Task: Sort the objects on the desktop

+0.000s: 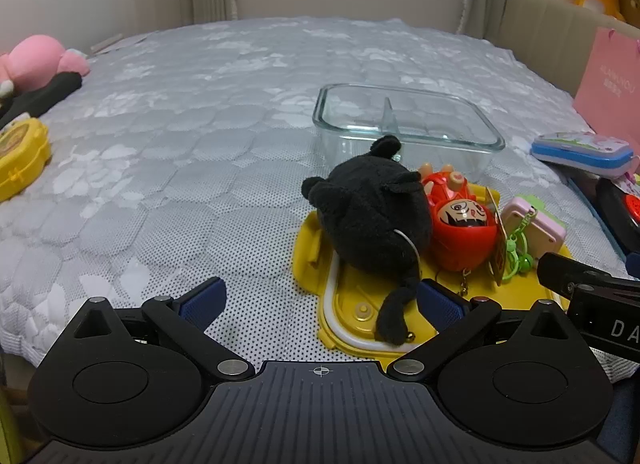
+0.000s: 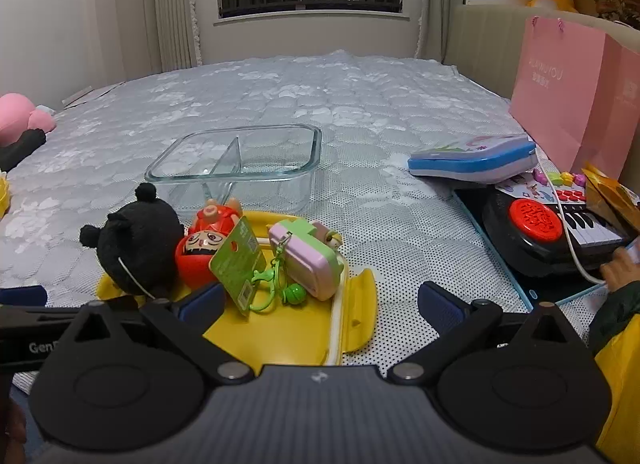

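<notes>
Fingers (image 2: 202, 302) spread beside green tag (image 2: 236, 260); bag (image 2: 560, 79) lettering unreadable.

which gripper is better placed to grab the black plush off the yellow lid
Left. The black plush lies just ahead of the open left gripper, its tail by one finger. The right gripper, also open, points at the yellow lid with the plush off to its side.
</notes>
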`<action>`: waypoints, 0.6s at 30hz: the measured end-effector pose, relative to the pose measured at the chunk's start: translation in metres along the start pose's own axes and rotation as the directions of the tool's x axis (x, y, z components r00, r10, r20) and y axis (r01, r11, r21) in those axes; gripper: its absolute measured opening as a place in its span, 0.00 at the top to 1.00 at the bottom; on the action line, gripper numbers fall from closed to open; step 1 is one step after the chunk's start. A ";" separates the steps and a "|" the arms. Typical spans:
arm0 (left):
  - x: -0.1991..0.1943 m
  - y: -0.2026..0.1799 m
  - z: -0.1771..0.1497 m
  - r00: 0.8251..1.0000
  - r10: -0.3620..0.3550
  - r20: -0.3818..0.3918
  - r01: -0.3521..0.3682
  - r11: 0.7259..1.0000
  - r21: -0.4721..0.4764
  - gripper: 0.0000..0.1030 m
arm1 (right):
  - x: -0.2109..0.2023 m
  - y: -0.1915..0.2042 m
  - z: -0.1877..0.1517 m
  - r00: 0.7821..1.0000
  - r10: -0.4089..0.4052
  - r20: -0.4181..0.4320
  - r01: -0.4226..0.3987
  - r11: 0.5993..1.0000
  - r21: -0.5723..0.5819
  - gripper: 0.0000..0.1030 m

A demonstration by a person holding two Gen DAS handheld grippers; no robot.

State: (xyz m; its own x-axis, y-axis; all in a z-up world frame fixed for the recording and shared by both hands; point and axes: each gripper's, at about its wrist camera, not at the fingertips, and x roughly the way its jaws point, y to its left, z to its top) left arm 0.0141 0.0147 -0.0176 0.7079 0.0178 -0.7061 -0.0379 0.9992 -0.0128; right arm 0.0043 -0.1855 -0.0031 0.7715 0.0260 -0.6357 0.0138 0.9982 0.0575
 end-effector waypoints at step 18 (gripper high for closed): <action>0.000 0.001 -0.001 1.000 0.001 -0.001 -0.001 1.000 -0.019 0.00 | 0.005 0.000 -0.002 1.000 0.008 -0.023 -0.007 1.000 0.010 0.00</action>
State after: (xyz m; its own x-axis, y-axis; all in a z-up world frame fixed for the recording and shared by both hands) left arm 0.0135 0.0159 -0.0180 0.7068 0.0191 -0.7071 -0.0520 0.9983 -0.0251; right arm 0.0070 -0.1850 -0.0079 0.7564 0.0350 -0.6531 0.0146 0.9974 0.0702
